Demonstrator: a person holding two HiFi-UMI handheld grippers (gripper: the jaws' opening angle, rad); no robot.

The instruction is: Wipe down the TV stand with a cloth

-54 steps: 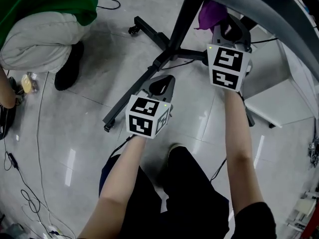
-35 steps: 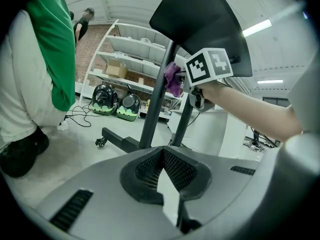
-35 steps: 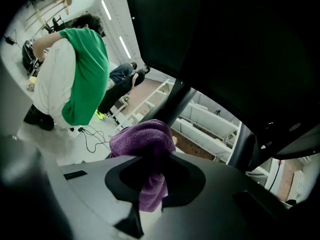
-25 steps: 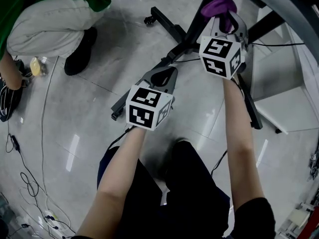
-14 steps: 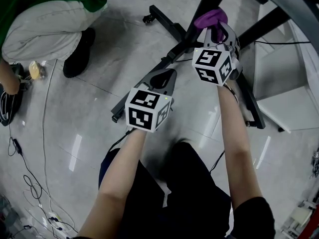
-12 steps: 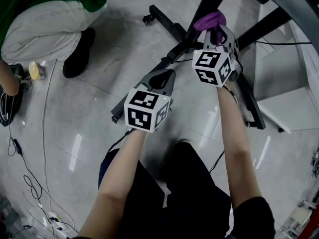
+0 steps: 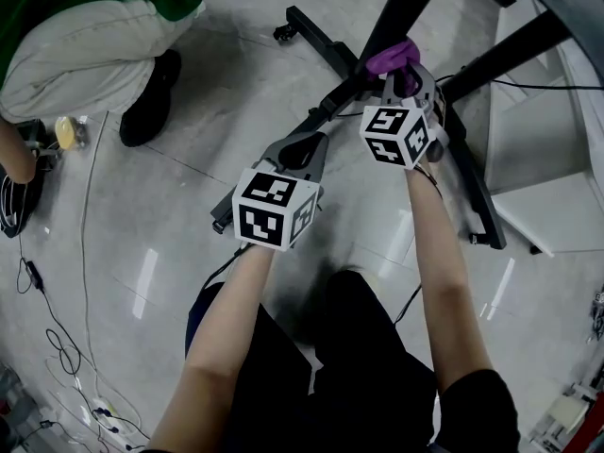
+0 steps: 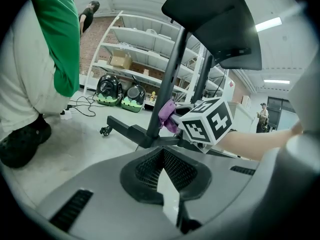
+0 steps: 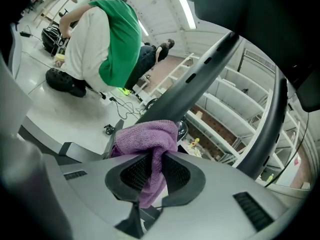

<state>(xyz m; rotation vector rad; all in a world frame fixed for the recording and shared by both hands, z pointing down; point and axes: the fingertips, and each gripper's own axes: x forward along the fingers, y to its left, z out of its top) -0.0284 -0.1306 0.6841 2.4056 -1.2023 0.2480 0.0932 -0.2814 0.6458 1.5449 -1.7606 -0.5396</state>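
Head view: the right gripper (image 7: 401, 81) has carried the purple cloth (image 7: 393, 57) onto the TV stand's black post (image 7: 404, 3) at upper centre, so wiping looks under way. The left gripper (image 7: 300, 149) stays mid-frame.

Left gripper view: its jaws are together, with nothing between them.

Right gripper view: the jaws are clamped on the purple cloth, which is pressed against the black post.

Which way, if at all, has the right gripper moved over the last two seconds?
Yes. The right gripper has slid its purple cloth down the stand's black post, toward the joint where the legs meet.
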